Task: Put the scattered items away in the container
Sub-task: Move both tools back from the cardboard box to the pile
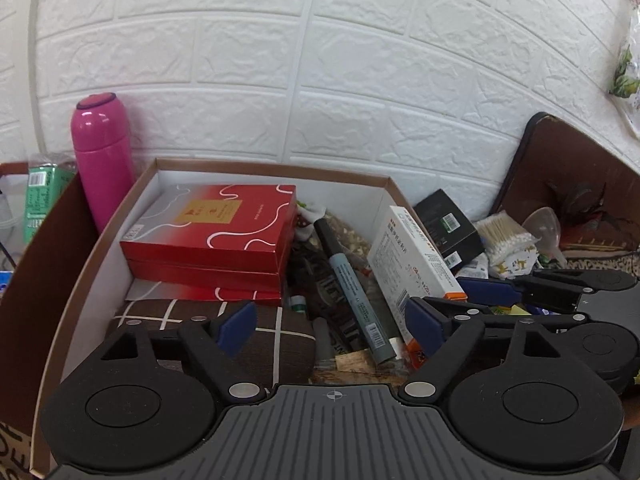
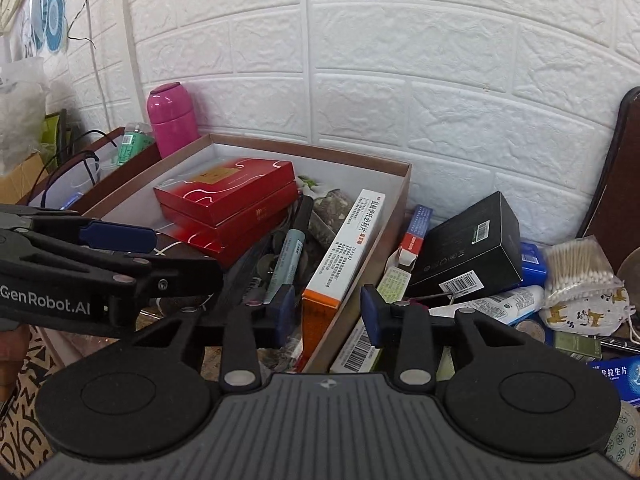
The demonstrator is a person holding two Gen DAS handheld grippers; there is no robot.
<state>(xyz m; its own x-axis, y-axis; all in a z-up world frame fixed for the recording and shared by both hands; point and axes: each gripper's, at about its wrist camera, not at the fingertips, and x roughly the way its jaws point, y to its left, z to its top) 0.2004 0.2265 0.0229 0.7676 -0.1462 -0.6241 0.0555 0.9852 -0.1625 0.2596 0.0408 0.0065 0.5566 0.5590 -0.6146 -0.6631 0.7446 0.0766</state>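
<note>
The left gripper (image 1: 330,330) is closest to the camera. Its two blue pads are spread wide and hold nothing. It hangs over the near end of the box (image 1: 272,168), the big brown one with white walls. That box is where the things go.

A lot is in the box already. On its left side sit the red gift boxes (image 1: 212,232), stacked up, with a brown checked cloth (image 1: 168,316) in front of them. In the middle of the box lies a grey marker (image 1: 352,284) on top of dark small stuff I cannot make out. On the right side of the box, a white and orange medicine box (image 2: 344,248) leans on the wall.

The right gripper (image 2: 328,314) is spread open too, and empty. It hangs over the right wall of the box, one pad inside and one outside.

Plenty is still out, on the worktop right of the box: a black box (image 2: 468,244), a white tube (image 2: 492,304), a bag of cotton swabs (image 2: 580,268) and small blue packs (image 2: 616,376).

A pink bottle (image 1: 102,152) stands behind the left corner of the box.

I think the job is about half done.
</note>
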